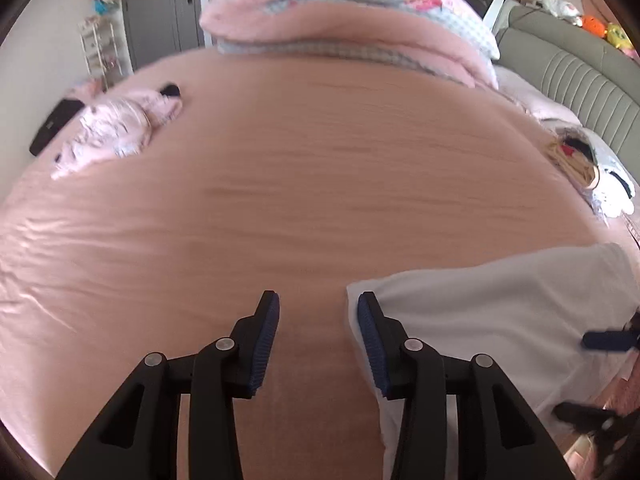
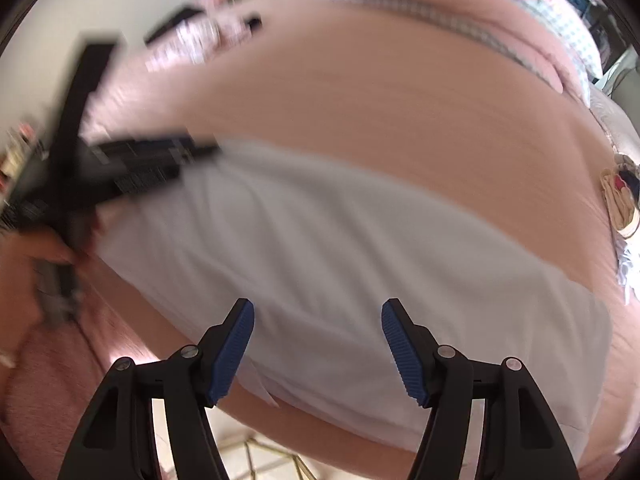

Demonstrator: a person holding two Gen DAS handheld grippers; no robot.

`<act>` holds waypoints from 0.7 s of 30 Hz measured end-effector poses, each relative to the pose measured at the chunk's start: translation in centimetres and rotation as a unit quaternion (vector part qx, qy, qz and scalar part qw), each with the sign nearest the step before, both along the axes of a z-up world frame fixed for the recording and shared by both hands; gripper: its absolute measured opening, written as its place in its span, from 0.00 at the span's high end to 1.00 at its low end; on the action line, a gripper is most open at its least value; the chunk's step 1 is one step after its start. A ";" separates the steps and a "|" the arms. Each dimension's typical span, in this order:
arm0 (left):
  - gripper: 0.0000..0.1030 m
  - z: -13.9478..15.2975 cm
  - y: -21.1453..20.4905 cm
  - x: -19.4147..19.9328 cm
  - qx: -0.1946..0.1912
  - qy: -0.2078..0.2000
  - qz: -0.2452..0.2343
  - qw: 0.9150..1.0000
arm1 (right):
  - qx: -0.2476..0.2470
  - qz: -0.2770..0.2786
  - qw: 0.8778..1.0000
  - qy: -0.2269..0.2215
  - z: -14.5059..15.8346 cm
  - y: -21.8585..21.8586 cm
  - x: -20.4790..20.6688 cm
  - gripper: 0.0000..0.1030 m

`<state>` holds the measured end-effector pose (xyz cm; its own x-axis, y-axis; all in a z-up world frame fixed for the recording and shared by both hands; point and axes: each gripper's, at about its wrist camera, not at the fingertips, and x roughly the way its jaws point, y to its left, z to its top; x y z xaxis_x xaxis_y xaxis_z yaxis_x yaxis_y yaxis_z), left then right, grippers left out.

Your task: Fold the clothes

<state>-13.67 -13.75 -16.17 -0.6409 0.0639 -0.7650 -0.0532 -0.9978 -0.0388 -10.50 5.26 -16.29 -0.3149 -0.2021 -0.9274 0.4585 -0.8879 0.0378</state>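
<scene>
A wide bed (image 1: 280, 184) covered in a smooth pink sheet fills both wrist views. Most of its middle is bare, open sheet. A white garment (image 2: 328, 248) lies spread flat along the near edge of the bed, its lower border running close to where the mattress drops away to a tiled floor (image 2: 256, 456).

The left tool (image 1: 318, 336) hovers over the bed at the garment's left border. Its jaws stand partly apart, with only pink sheet in the gap. Its right pad sits right at the cloth's edge; whether it touches the cloth cannot be told. It grips nothing.

The right tool (image 2: 318, 344) hangs above the near part of the white garment, jaws spread wide, holding nothing. White cloth shows between the pads, which do not press on it. In the right wrist view the left tool appears as a blurred black shape at the garment's far left corner.

Around the open space, a folded pink quilt (image 1: 344, 28) with a checked lining is stacked at the far end of the bed. A crumpled pink patterned garment (image 1: 116, 128) lies at the far left, beside a flat black object (image 1: 52, 128). A small heap of mixed clothes (image 1: 580, 164) rests at the right edge, beside a grey padded headboard (image 1: 580, 80).
</scene>
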 end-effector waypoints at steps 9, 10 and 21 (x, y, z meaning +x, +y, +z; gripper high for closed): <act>0.62 3.2 2.0 3.7 0.093 0.024 -0.083 0.992 | -0.039 -0.163 0.985 0.042 3.3 11.2 2.0 0.36; 0.61 3.5 2.6 4.0 0.116 0.022 -0.097 0.988 | -0.038 -0.192 0.979 0.051 3.6 12.8 2.2 0.36; 0.60 0.4 11.1 5.8 0.050 -0.093 -0.161 0.981 | 0.043 -0.237 0.968 0.070 1.3 18.4 4.0 0.36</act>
